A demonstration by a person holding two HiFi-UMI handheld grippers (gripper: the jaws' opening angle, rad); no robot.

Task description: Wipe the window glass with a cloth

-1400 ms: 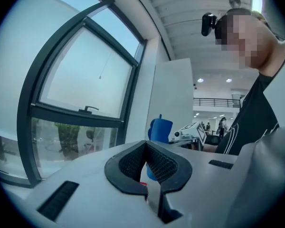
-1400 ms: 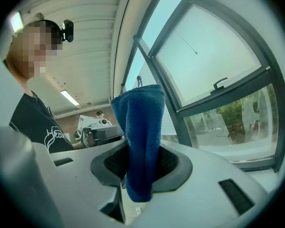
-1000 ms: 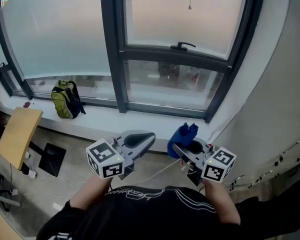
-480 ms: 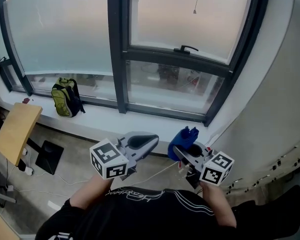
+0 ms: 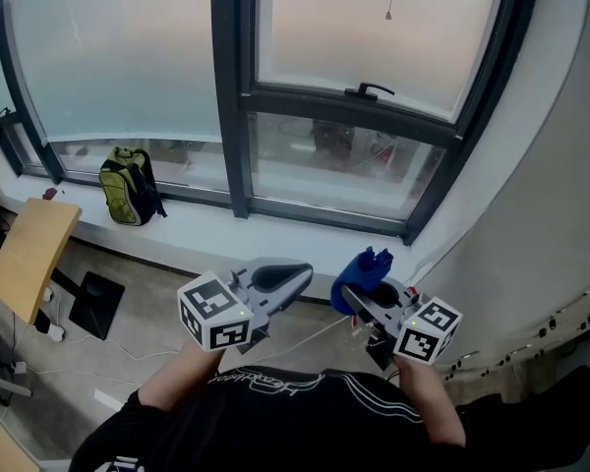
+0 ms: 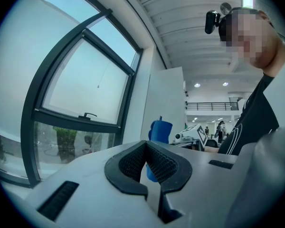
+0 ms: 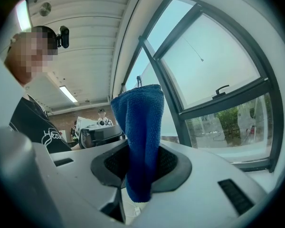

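Lower centre of the head view: the blue terry cloth (image 7: 141,141) is clamped upright between the jaws of the right gripper (image 5: 359,298). At its left, the left gripper (image 6: 145,146) is clenched on nothing. The dark-framed window glass (image 5: 364,28) fills the upper frame, well apart. A green bag (image 5: 126,187), possibly a backpack, is seen at left.

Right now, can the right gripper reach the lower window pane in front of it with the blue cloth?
Probably yes. The right gripper is shut on the blue cloth, and only the white sill lies between it and the lower pane. The person may need to lean forward.
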